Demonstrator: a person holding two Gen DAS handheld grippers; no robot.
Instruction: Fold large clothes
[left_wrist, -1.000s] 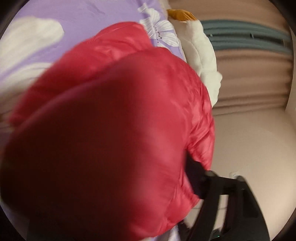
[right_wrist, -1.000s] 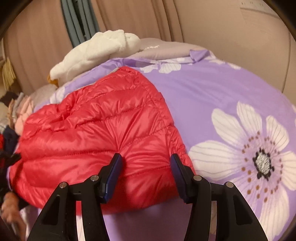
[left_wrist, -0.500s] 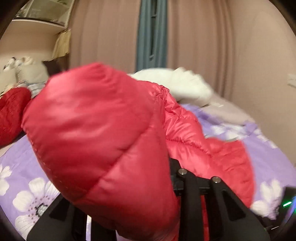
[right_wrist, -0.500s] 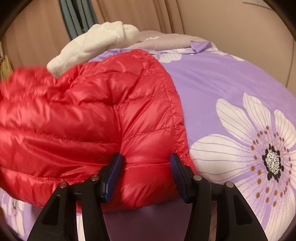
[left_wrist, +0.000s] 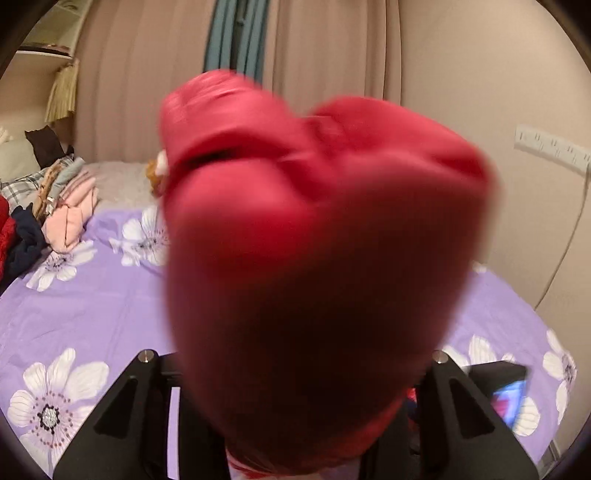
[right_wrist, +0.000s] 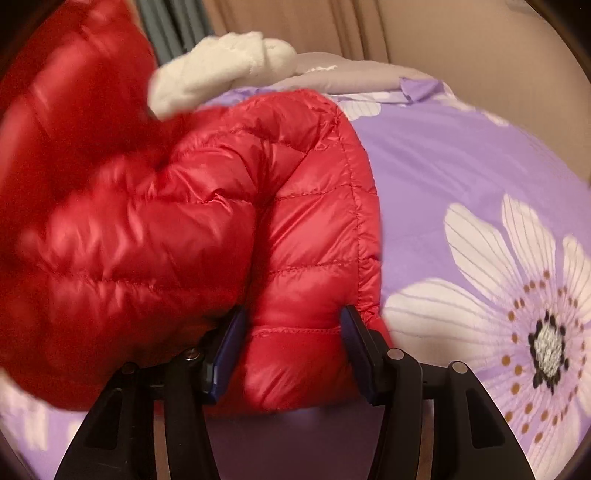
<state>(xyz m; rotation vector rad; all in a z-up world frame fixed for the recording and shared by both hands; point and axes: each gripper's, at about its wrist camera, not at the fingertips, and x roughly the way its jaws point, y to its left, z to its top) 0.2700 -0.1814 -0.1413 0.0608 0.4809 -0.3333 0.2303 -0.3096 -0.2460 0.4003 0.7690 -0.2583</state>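
Observation:
A shiny red quilted puffer jacket (right_wrist: 207, 236) lies on a purple flowered bed sheet (right_wrist: 461, 177). My right gripper (right_wrist: 291, 350) has its jaws spread wide, with the jacket's near edge between them. In the left wrist view a blurred fold of the red jacket (left_wrist: 317, 258) hangs lifted right in front of the camera and hides my left gripper's (left_wrist: 295, 435) fingertips. The jacket comes out from between its jaws, so it is shut on the jacket. That lifted part shows blurred at the upper left of the right wrist view.
A white plush toy (right_wrist: 218, 70) and grey pillow (right_wrist: 354, 74) lie at the bed's head. A pile of folded clothes (left_wrist: 70, 206) sits at the far left of the bed. A dark phone-like object (left_wrist: 506, 391) lies on the sheet at right. Curtains (left_wrist: 236, 37) hang behind.
My left gripper has lifted and swung the jacket's fold up and over towards the right gripper's side. The right gripper has stayed open at the jacket's edge.

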